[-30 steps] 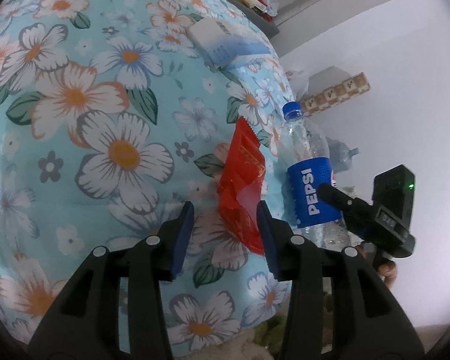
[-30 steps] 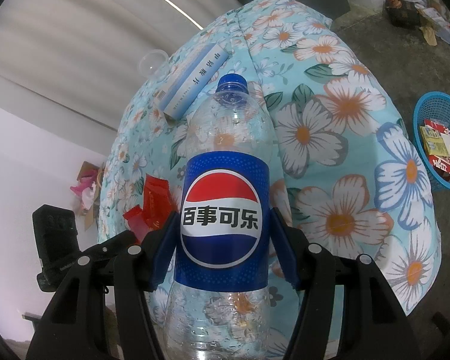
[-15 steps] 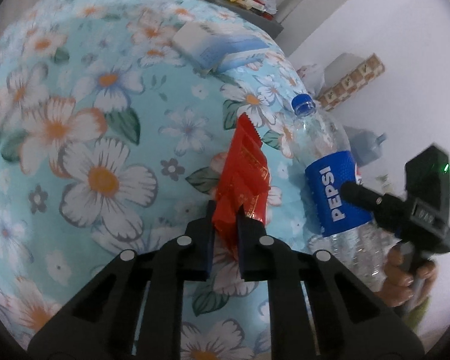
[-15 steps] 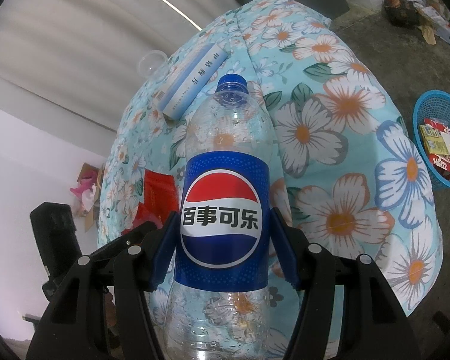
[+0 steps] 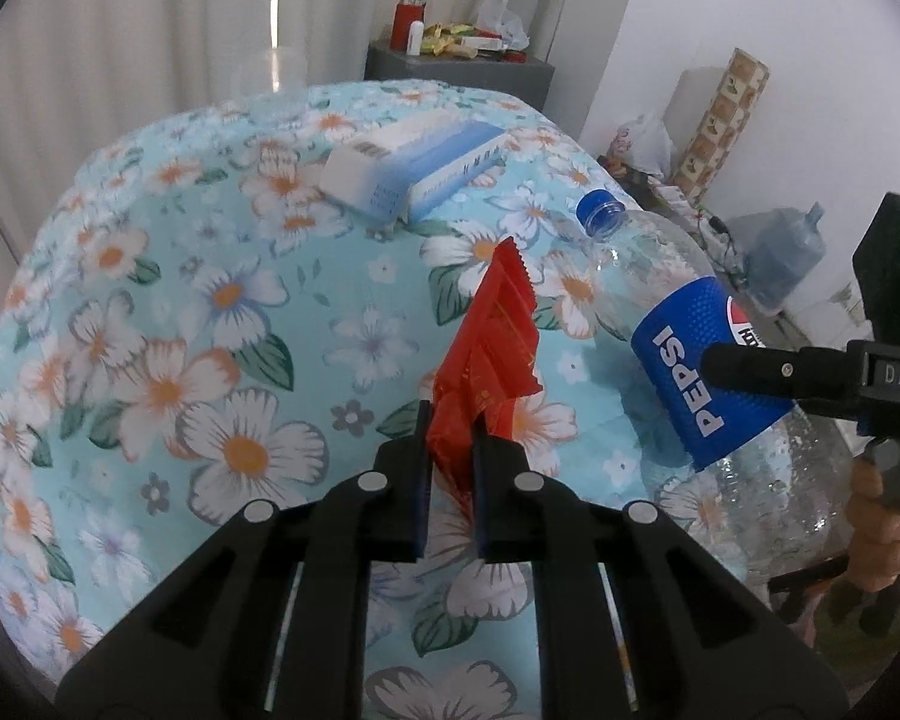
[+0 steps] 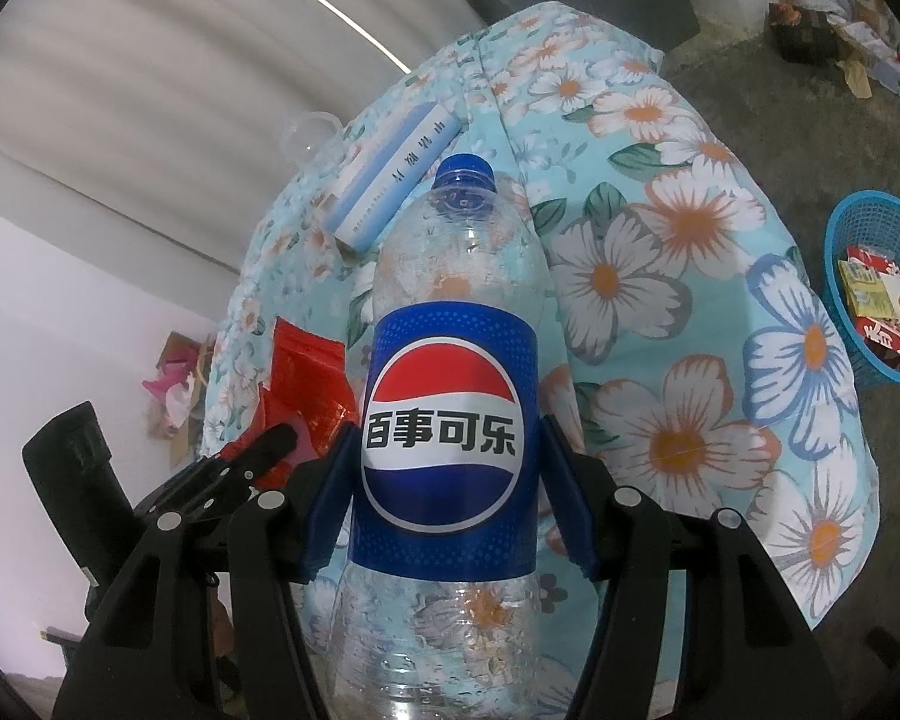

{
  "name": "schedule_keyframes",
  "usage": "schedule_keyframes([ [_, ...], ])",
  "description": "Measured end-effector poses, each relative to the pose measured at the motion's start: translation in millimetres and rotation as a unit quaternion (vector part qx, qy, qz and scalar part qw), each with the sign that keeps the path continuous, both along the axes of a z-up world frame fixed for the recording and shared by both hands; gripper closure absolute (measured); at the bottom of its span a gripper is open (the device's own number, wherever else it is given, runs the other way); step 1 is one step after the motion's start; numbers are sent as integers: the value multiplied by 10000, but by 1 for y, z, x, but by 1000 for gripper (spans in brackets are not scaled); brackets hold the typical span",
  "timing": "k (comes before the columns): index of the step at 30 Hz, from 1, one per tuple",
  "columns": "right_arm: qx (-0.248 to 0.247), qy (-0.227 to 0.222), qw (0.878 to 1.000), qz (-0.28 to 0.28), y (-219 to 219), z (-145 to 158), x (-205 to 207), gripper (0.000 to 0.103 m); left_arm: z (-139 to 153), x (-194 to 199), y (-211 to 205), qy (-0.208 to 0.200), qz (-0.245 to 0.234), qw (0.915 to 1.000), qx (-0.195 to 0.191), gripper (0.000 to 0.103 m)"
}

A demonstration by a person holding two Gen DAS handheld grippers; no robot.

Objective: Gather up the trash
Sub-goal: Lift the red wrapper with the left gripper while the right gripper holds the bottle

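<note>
My left gripper point(image 5: 450, 450) is shut on a red snack wrapper point(image 5: 492, 336), which sticks up from between the pads above the floral tablecloth point(image 5: 210, 330). My right gripper point(image 6: 447, 474) is shut on an empty Pepsi bottle point(image 6: 450, 438) with a blue cap, its pads pressing both sides of the blue label. In the left wrist view the Pepsi bottle point(image 5: 690, 360) is at the right, with the right gripper's finger across the label. From the right wrist, the red wrapper point(image 6: 306, 378) and the left gripper point(image 6: 264, 450) show at the left of the bottle.
A white and blue box point(image 5: 414, 168) lies at the far side of the table beside a clear plastic cup point(image 6: 309, 132). A blue basket point(image 6: 882, 300) holding wrappers stands on the floor at the right. A grey cabinet point(image 5: 456, 72) with clutter stands behind.
My left gripper closed on the red wrapper and lifted it off the cloth, rolling as it rose. The right gripper kept still with the bottle.
</note>
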State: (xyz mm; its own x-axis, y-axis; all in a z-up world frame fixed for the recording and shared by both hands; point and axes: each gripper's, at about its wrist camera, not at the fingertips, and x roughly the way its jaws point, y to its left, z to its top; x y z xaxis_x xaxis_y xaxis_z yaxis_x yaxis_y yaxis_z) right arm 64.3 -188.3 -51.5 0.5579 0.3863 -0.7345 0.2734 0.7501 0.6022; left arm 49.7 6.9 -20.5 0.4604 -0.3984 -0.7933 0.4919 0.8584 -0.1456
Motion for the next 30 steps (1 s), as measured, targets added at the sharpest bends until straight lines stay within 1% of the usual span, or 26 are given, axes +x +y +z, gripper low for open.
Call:
schedule_keyframes([
  [9,16,-123,9999,-14,1,7,-2,45,12,-8,-6,-476,5,9984,319,94],
  [21,79,-323,9994,-5,0,16,-11,45,28,-24,-14,-884,-30,9945,553,95],
  [25,169,-382,9991,-22,-2,17,-15,45,33,-28,-18,-951,-79,9939,555,95],
  [30,299,-490,9983,-118,-5,21,-24,46,45,-30,-25,-979,-317,9941,350,95],
])
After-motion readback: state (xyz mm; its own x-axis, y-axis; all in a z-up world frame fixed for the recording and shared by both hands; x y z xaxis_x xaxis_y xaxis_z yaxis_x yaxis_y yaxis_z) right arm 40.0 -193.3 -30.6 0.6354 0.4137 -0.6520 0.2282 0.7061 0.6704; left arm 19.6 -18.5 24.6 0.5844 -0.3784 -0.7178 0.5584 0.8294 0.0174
